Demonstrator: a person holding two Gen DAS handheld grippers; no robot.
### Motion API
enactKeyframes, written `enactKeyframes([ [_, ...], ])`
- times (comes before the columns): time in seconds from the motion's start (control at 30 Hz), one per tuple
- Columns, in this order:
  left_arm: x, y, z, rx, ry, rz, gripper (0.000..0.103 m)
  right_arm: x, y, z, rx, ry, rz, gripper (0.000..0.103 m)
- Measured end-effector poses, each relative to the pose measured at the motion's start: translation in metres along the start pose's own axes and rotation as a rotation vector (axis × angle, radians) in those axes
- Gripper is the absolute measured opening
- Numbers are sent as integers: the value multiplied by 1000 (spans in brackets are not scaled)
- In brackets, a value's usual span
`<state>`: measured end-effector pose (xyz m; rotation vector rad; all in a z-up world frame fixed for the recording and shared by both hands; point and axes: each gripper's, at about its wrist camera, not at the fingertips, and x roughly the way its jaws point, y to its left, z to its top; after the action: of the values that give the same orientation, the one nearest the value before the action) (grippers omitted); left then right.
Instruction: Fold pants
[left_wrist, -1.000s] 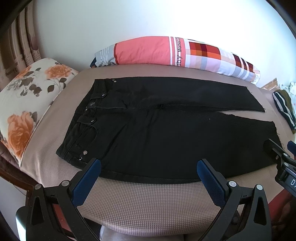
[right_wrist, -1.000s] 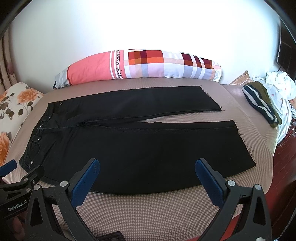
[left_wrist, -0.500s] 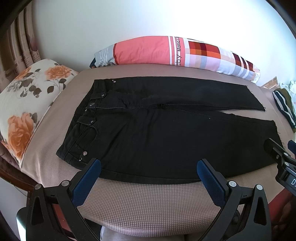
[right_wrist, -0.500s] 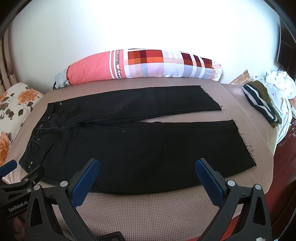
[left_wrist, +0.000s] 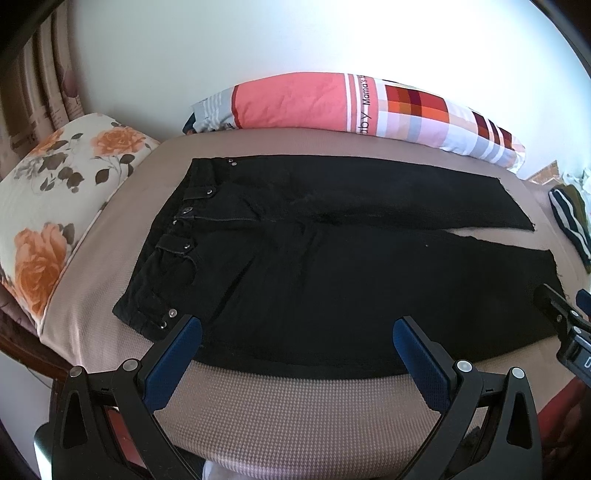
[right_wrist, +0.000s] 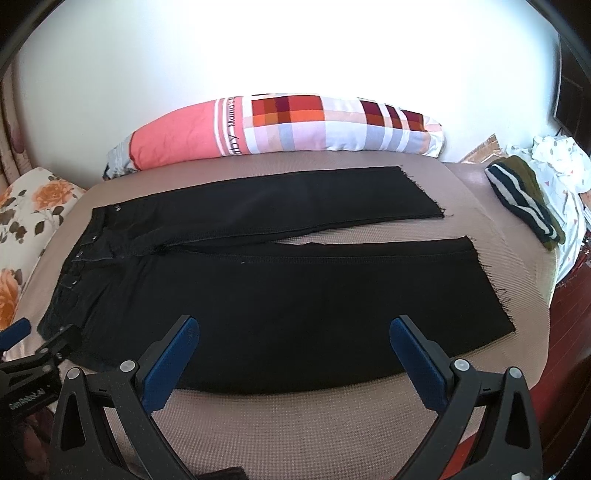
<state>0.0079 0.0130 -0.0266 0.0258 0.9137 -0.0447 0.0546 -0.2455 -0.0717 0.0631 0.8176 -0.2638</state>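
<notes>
Black pants (left_wrist: 332, 266) flat, unfolded; bolster (left_wrist: 354, 107) behind, striped garment (right_wrist: 524, 199) right, probably knitwear; both tools spread, empty.

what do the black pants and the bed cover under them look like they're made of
Black pants: likely denim, matte; metal rivets and buttons at the waist, frayed raw hems at the leg ends. Bed cover: a woven or knitted textile, taupe, with a fine waffle-like grid; the exact fibre can't be told.
</notes>
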Motion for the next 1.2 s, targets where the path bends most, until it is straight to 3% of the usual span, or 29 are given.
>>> enactKeyframes([
  [0.3,25,42,45,-65,14,-3,103,18,-11,35,9,-17,2,103],
  [0.43,43,75,76,-115,28,-9,100,24,-16,58,12,-84,111,103],
  [0.5,56,98,97,-148,41,-27,96,30,-15,70,1,-120,153,103],
  [0.57,68,120,116,-168,45,-41,88,42,-14,81,2,-100,205,103],
  [0.7,99,160,152,-195,51,-107,82,75,-9,101,45,-14,316,103],
  [0.9,170,214,186,-290,152,-337,57,117,7,117,122,73,406,103],
  [1.0,208,238,195,-368,196,-391,45,137,21,124,120,110,401,103],
  [1.2,269,271,209,-450,270,-473,43,173,48,137,97,174,382,103],
])
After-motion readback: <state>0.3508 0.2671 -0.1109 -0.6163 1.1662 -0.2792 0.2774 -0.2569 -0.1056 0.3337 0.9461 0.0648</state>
